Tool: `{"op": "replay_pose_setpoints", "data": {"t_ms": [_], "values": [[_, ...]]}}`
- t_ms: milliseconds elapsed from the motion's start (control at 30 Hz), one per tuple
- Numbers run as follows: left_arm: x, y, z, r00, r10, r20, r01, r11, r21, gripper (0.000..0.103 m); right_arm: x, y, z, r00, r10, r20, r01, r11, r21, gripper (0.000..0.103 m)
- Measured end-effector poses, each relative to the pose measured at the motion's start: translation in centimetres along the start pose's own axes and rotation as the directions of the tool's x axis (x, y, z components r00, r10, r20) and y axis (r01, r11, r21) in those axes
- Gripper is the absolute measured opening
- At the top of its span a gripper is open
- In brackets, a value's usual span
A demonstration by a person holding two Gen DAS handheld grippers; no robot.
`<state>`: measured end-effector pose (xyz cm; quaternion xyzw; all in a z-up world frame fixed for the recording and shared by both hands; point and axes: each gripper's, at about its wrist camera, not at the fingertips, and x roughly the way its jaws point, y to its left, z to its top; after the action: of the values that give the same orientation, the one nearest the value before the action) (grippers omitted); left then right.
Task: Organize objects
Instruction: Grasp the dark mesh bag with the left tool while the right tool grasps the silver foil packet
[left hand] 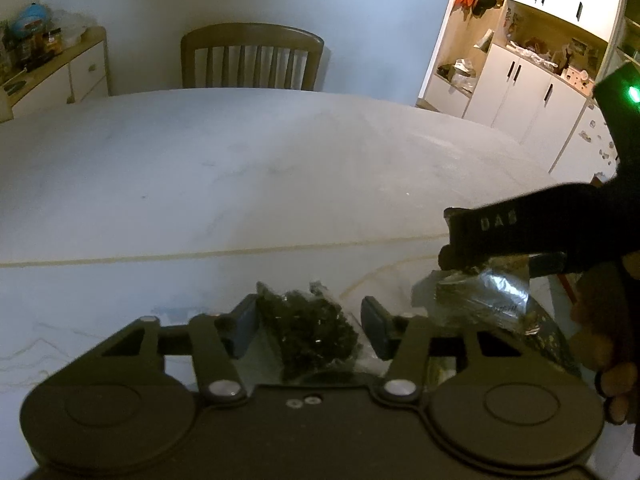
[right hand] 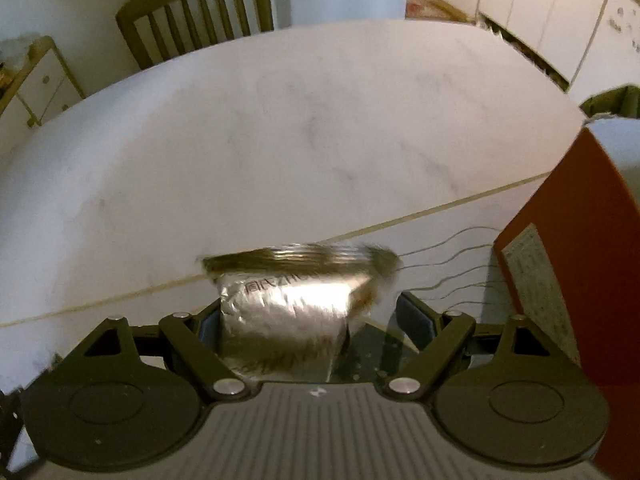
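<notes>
Two claws over a pale marbled surface point(left hand: 240, 168), each at a packet.

A wooden chair point(left hand: 252, 58) stood at the surface's far edge, and a red box point(right hand: 580, 248) rose at the right of the right wrist view. The left claw point(left hand: 310, 326) was released, its blue pads on either side of a clear bag of dark pieces point(left hand: 312, 332) lying on the surface. The right claw point(right hand: 316, 320) stood spread around a silver foil packet point(right hand: 284, 312) (blurred); whether its pads pressed the packet could not be told.
</notes>
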<state>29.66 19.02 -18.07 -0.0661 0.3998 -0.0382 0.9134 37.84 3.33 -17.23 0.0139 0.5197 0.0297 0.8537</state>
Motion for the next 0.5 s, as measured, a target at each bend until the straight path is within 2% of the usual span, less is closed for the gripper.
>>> {"op": "replay_pose_setpoints", "data": {"t_ms": [100, 167, 200, 233, 300, 500], "values": [[-0.1, 0.1, 0.0, 1.0, -0.007, -0.001, 0.007, 1.0, -0.011, 0.047, -0.2, 0.0, -0.5, 1.0, 0.005, 0.007, -0.005, 1.0, -0.025, 0.085], [-0.1, 0.1, 0.0, 1.0, -0.012, -0.004, 0.012, 1.0, -0.016, 0.042, -0.5, 0.0, -0.7, 1.0, 0.011, 0.012, -0.011, 0.999, -0.039, 0.08], [-0.2, 0.1, 0.0, 1.0, -0.021, -0.007, 0.021, 1.0, -0.019, 0.039, -0.7, 0.0, -0.8, 1.0, 0.019, 0.014, -0.018, 0.999, -0.048, 0.073], [-0.3, 0.1, 0.0, 1.0, -0.028, -0.008, 0.028, 0.999, -0.02, 0.038, -0.9, 0.0, -1.0, 0.999, 0.03, 0.015, -0.029, 0.998, -0.056, 0.062], [-0.4, -0.1, 0.0, 0.999, -0.038, -0.012, 0.038, 0.999, -0.024, 0.035, -1.4, 0.0, -1.3, 0.999, 0.048, 0.012, -0.047, 0.996, -0.073, 0.051], [-1.2, -0.8, -0.3, 0.997, -0.072, -0.025, 0.071, 0.997, -0.026, 0.033, -2.4, -0.7, -2.3, 0.997, 0.081, -0.008, -0.081, 0.995, -0.058, 0.046]]}}
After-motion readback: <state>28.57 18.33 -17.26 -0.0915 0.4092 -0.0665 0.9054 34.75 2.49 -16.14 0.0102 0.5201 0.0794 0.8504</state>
